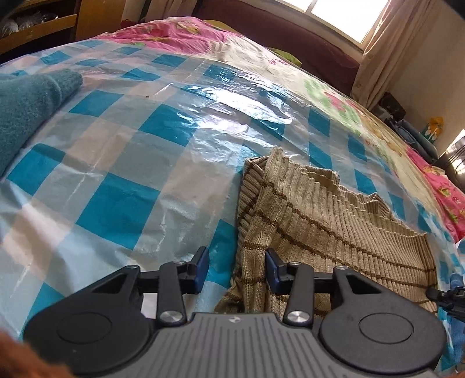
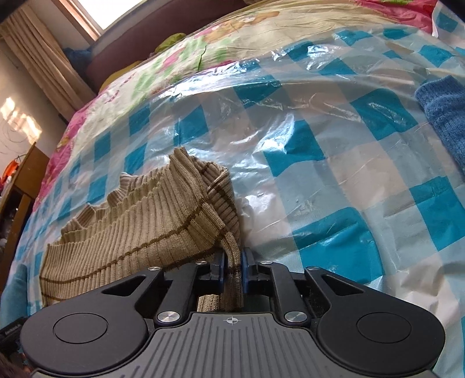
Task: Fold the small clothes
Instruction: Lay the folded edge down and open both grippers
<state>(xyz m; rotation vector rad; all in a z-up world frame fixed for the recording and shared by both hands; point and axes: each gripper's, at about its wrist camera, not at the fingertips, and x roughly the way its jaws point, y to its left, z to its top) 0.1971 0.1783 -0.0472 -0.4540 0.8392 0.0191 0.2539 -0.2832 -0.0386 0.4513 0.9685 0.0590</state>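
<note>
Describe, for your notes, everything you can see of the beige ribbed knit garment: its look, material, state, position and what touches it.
The beige ribbed garment looks like soft knitted wool or cotton with thin brown stripes across it. It lies crumpled and partly doubled over on the blue-checked plastic sheet, its wavy edge turned up. The right gripper pinches a bunched edge between its blue pads. The left gripper stands open astride another edge, its pads not pressing the fabric.

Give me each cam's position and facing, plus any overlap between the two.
Left wrist: on the left gripper, angled down at the checked plastic sheet; open fingers straddle the beige ribbed sweater edge; the other gripper's tip shows far right.
Right wrist: on the right gripper, angled down; fingers shut on a sweater fold.
Shared: sweater, sheet, blue knit garment, window.
</note>
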